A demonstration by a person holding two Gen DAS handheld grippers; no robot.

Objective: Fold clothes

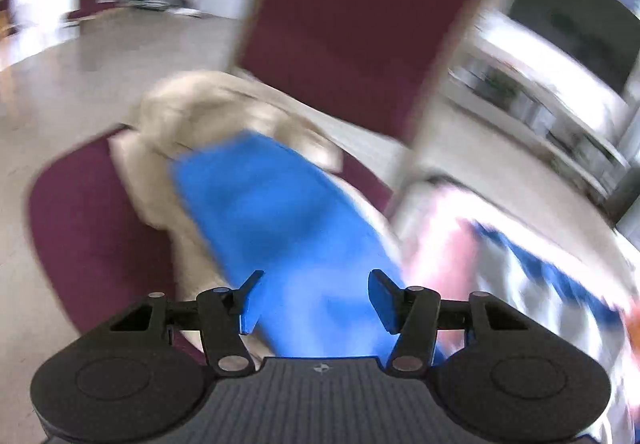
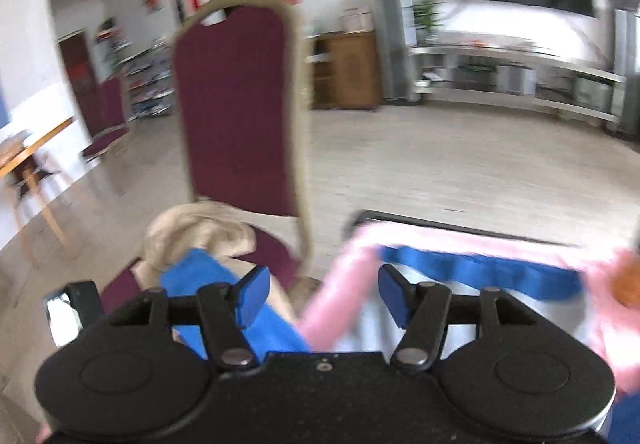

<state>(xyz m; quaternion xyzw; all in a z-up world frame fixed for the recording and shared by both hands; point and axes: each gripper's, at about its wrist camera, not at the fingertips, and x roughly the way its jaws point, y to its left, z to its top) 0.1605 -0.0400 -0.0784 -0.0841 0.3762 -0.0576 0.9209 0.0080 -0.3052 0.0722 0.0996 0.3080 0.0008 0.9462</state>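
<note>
A blue garment lies over a beige garment on the maroon chair seat. My left gripper hovers over the near end of the blue cloth, open, and its pads do not press on the cloth. In the right wrist view the same blue garment and beige garment sit at lower left. A pink, white and blue striped garment is spread on a dark-edged surface to the right. My right gripper is open above the pink sleeve, gripping nothing. Both views are motion-blurred.
The chair's tall maroon back with its beige frame rises just behind the clothes. Beyond it are open tiled floor, a wooden cabinet, a long low TV bench and a wooden table at far left.
</note>
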